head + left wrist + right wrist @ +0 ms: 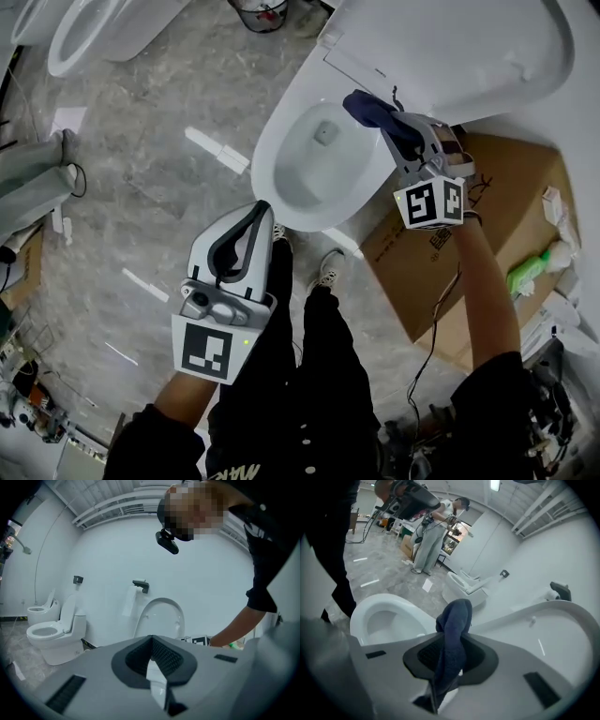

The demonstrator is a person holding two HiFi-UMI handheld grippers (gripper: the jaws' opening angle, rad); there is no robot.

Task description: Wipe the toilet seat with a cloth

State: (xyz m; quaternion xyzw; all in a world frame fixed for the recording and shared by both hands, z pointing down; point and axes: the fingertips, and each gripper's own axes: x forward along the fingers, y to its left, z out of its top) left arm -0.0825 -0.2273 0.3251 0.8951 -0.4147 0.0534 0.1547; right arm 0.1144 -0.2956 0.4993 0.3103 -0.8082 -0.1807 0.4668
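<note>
Right gripper (405,131): clamped on dark blue cloth (367,106), at the rear edge of the white oval toilet seat (272,141).
Left gripper (253,220): jaws together, empty, near the seat's front edge.

The toilet seat (270,155) lies mid-floor, its lid (450,56) raised behind it and a cardboard box (506,197) to its right. The right gripper (377,112) pinches the cloth (367,105) over the seat's right rim. The left gripper (259,212) hangs in front of the seat.

Grey marble-look floor (159,159), cardboard box (525,178) sitting on it, spare white toilets (141,23) well left of the box.
</note>
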